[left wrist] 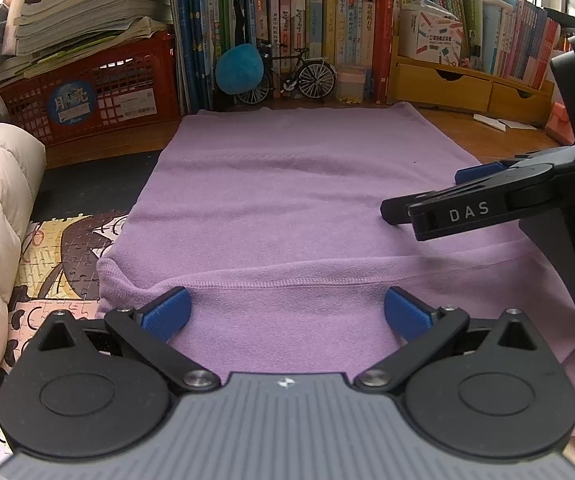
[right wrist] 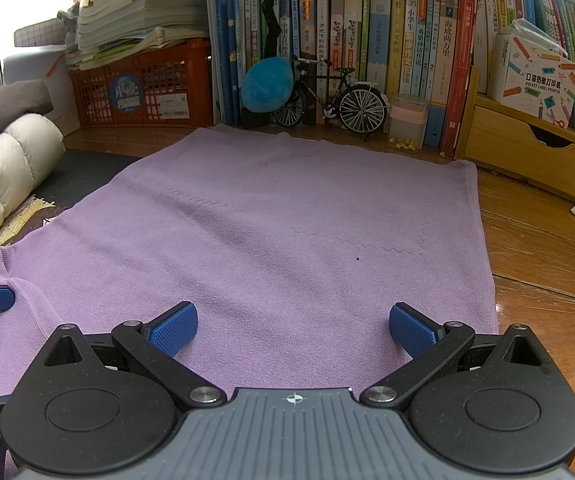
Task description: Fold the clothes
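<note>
We held our left gripper (left wrist: 287,310) and our right gripper (right wrist: 293,326) low over the near end of the purple cloth (right wrist: 287,220), and both claws were wide apart with nothing in them. The cloth lay flat on the wooden floor (right wrist: 547,248), reaching from us toward the bookshelf (right wrist: 367,40), with a stitched hem (left wrist: 287,282) running right between the left claw's blue pads (left wrist: 167,310). We thought that if we pinched only the top layer there, or grabbed at uneven spots, the fold could come out crooked, and the soft cloth might slide and bunch up.
</note>
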Available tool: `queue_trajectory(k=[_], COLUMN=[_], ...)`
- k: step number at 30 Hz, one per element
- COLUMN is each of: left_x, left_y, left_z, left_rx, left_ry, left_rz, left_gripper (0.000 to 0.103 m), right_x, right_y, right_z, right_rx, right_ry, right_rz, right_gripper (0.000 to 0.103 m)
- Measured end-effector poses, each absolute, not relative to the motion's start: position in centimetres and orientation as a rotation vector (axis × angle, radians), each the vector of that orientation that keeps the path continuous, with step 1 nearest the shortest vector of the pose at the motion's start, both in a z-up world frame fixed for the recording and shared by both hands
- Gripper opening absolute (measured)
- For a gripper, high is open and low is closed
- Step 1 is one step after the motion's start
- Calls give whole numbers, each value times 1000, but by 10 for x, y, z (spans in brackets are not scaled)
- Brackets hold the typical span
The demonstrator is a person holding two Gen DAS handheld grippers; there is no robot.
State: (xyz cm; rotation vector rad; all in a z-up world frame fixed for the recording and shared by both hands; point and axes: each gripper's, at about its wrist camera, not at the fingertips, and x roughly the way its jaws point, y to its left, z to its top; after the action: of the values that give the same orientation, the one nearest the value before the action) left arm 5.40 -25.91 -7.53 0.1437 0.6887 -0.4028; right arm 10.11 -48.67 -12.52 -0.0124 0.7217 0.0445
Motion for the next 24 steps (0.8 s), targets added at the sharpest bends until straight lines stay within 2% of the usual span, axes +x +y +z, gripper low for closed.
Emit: queue_trajectory(k=[24], left_x=[36], left_y=[-248], left_z=[-68], left_rx=[94], left_ry=[658], left_rz=[-517], left_gripper=[103], right_x=[101], right_y=[-486], right_z=[-126], right_rx=[-12], right_ry=[722], right_rz=[44], right_gripper=[103])
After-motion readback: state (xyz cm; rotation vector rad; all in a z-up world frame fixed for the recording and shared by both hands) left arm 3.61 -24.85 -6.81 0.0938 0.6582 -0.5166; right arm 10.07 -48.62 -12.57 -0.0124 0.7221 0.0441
